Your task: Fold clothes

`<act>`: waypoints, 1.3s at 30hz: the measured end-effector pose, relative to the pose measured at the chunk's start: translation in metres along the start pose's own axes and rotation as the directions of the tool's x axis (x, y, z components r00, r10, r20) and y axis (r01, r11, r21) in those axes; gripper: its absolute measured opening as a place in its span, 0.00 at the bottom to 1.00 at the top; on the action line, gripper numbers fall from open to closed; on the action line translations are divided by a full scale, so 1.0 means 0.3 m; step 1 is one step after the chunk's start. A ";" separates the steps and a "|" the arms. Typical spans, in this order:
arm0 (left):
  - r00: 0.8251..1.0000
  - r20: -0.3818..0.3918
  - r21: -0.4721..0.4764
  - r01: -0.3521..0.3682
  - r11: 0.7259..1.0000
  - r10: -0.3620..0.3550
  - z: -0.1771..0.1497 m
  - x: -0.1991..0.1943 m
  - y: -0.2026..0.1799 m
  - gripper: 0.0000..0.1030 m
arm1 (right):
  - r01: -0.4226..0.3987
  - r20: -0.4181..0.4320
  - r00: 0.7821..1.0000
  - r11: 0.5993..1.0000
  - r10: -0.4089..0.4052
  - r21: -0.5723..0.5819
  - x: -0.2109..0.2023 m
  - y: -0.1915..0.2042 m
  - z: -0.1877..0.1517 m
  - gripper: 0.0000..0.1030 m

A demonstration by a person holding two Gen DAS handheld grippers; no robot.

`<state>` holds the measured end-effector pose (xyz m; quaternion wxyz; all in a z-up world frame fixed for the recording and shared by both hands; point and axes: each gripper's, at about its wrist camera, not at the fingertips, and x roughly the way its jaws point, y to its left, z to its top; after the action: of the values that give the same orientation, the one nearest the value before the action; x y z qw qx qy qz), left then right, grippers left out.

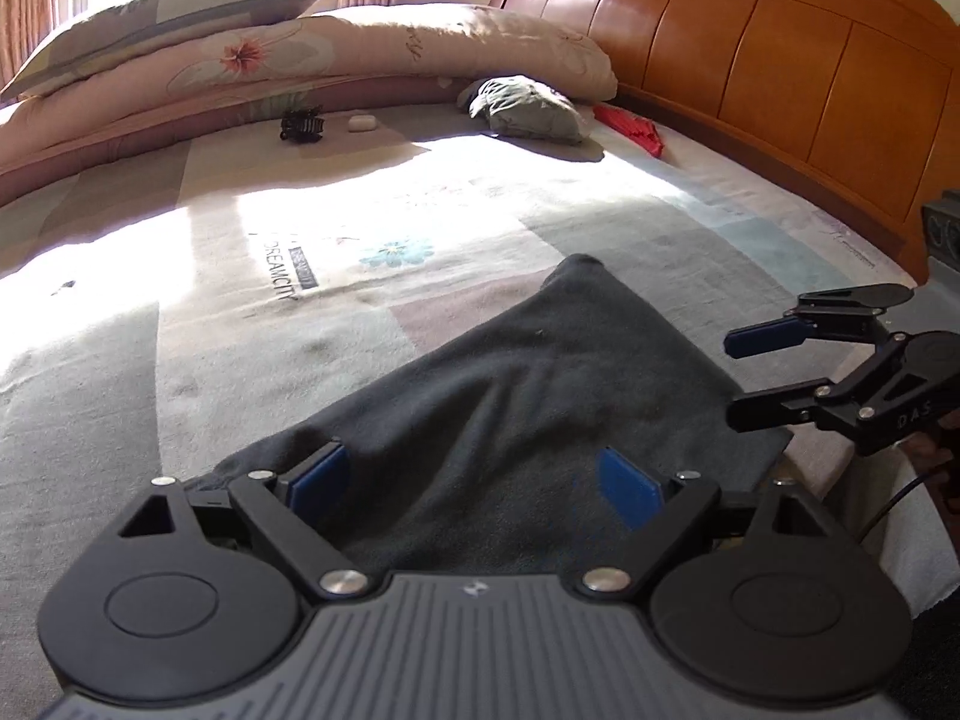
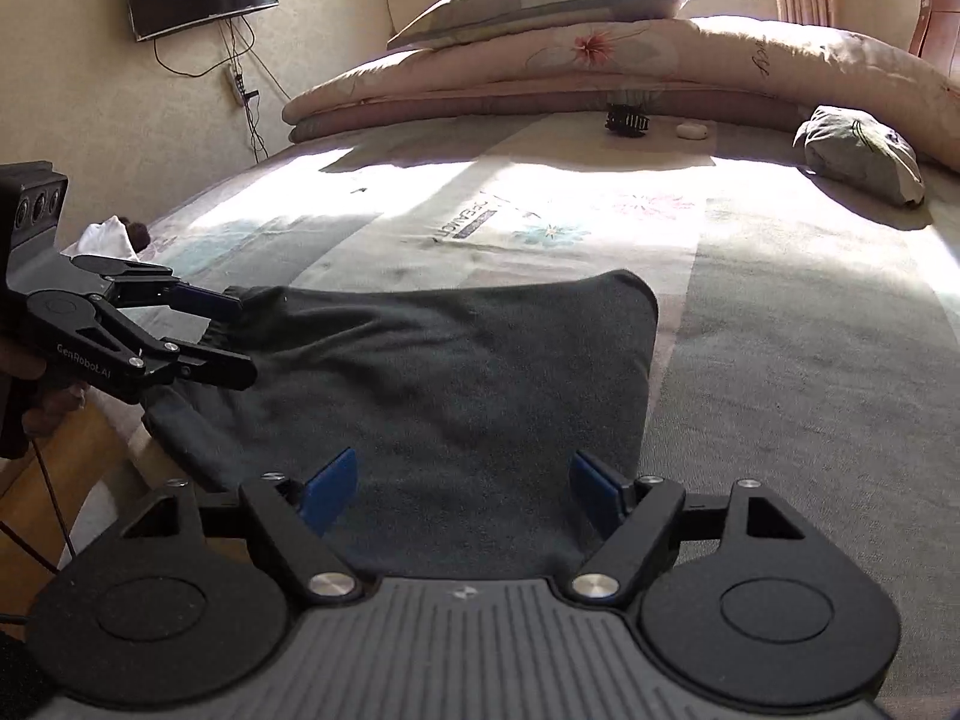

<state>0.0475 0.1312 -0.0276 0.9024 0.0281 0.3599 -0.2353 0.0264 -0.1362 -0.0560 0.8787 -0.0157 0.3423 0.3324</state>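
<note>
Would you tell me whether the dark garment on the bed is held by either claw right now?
No, the dark garment lies flat on the bed while the left claw and right claw stand open, gripping nothing.

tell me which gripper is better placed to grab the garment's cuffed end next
Left. In the right wrist view the left gripper hangs open right at the dark garment's cuffed end, while the right gripper sits open over its plain near edge.

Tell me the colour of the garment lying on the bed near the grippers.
Dark charcoal grey garment, plain and unpatterned; clearest in the right wrist view.
</note>
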 end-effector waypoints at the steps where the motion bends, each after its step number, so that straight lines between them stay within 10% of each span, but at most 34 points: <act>1: 0.999 0.006 -0.016 0.039 0.999 -0.039 0.017 0.020 0.000 0.88 | 0.010 0.013 1.000 1.000 -0.010 -0.005 0.013 -0.007 0.030 0.80; 7: 0.996 -0.072 -0.181 0.033 0.983 -0.047 -0.012 0.179 0.097 0.87 | 0.041 0.017 0.999 0.999 -0.041 -0.013 0.153 -0.057 0.144 0.78; 15: 0.999 -0.046 -0.153 -0.018 0.988 0.011 -0.041 0.120 0.136 0.87 | 0.061 -0.083 0.995 0.997 -0.064 -0.036 0.340 -0.094 0.163 0.90; 30: 0.998 -0.037 -0.150 -0.059 0.987 0.054 -0.068 -0.021 0.086 0.88 | 0.098 -0.135 0.985 0.994 -0.103 -0.042 0.140 0.017 0.040 0.90; 39: 0.985 -0.008 -0.159 0.168 0.973 -0.171 0.036 0.140 -0.061 0.89 | 0.086 -0.104 0.991 0.996 -0.088 -0.021 0.027 0.080 -0.022 0.91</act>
<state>0.0726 0.0956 -0.0452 0.8744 -0.0717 0.3884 -0.2820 0.0128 -0.1146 -0.0611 0.8731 -0.0553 0.3841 0.2953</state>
